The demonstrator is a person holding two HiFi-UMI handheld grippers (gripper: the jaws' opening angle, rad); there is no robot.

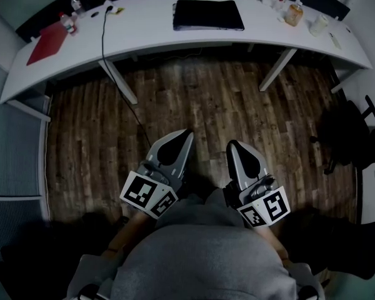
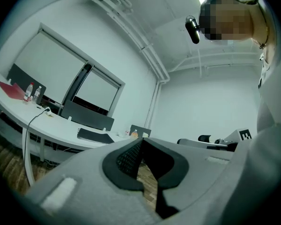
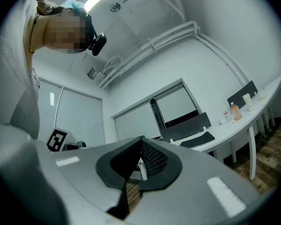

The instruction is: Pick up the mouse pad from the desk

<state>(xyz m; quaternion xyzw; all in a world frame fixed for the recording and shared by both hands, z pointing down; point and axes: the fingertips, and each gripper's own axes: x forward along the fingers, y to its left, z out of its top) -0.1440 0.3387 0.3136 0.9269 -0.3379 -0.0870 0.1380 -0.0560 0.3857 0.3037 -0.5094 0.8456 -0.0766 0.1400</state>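
Mouse pad (image 1: 208, 15) is seen flat on the white desk (image 1: 144, 27), well apart from the left gripper (image 1: 185, 135) and right gripper (image 1: 233, 145), both closed on nothing; jaws should be parted before its near edge is approached

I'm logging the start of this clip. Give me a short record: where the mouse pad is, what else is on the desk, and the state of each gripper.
mouse pad: black, flat at mid-desk, untouched
desk: white, curved, across the floor from the person
also on desk: red folder near left end; orange bottle near right end; cable trailing to the floor
left gripper: shut, empty, over the floor, short of the desk
right gripper: shut, empty, beside the left
task: pad not yet picked up
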